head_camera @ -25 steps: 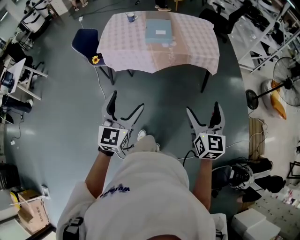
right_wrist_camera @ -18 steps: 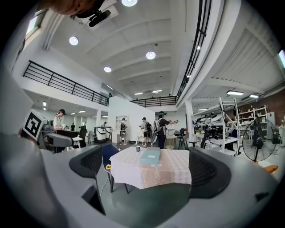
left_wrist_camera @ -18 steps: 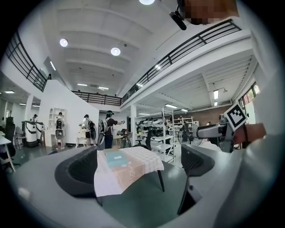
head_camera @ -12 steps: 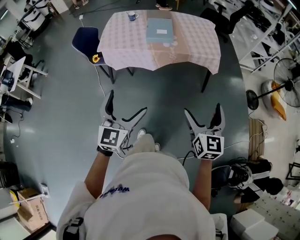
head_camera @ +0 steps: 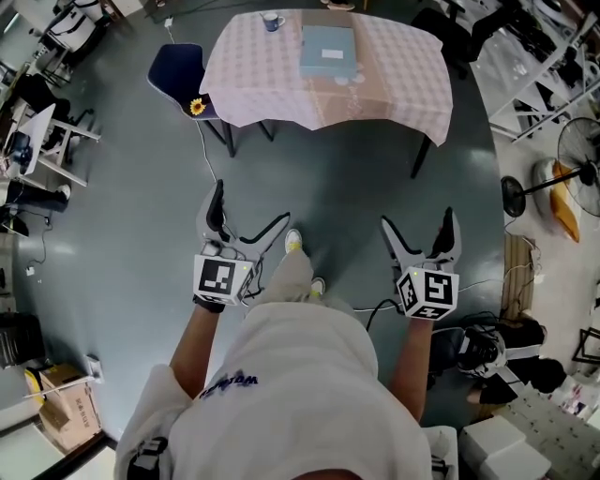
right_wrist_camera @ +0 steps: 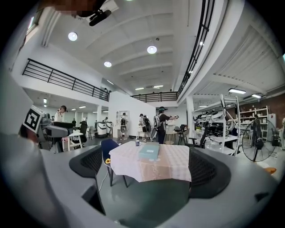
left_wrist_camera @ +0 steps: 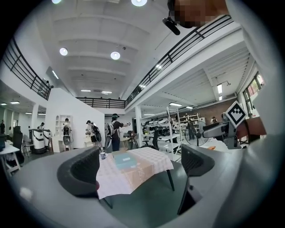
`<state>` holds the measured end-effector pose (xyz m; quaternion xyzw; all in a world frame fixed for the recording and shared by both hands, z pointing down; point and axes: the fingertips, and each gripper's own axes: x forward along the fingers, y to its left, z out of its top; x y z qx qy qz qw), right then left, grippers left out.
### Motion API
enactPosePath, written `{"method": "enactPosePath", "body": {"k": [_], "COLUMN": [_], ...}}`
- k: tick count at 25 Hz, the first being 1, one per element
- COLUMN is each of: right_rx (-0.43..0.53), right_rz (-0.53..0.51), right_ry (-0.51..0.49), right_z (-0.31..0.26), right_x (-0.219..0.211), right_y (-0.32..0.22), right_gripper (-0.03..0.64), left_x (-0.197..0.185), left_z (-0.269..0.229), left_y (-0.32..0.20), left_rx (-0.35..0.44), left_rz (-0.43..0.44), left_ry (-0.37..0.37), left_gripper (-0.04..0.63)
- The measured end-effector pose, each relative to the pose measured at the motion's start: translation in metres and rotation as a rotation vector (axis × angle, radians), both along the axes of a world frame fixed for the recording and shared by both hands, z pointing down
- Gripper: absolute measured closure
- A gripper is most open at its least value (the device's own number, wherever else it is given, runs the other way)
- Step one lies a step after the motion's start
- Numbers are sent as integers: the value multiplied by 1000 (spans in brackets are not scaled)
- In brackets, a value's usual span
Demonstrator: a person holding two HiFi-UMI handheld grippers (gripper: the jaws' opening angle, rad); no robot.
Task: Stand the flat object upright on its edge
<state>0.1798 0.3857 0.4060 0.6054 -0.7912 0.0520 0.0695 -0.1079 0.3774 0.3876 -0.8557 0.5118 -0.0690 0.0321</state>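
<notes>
The left gripper (head_camera: 250, 208) and right gripper (head_camera: 418, 221) had just been opened wide, nothing caught between their jaws, and were held well short of the cloth-covered table (head_camera: 272, 94) — there the pale blue flat object (head_camera: 328, 52) was laid flat, near a mug (head_camera: 273, 21).

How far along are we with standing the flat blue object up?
Nothing done yet: the flat blue object lies flat on the table. In hand: nothing; left gripper and right gripper have just opened, empty, well short of it. Left: approach, grip, tip it onto its edge.
</notes>
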Motion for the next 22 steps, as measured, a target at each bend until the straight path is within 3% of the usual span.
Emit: {"method": "enactPosePath", "body": {"k": [9, 22], "right_rx": [-71, -61], "right_rz": [-8, -25], "right_ry": [19, 60], "right_z": [24, -3], "right_x": [0, -15], "right_y": [-46, -181], "right_gripper": [25, 25], "left_x": [4, -9], "left_z": [21, 11], "left_y": [-55, -183], "left_rx": [-35, -26], "left_rz": [-3, 0], "left_ry": [-19, 37], "left_gripper": [25, 26]}}
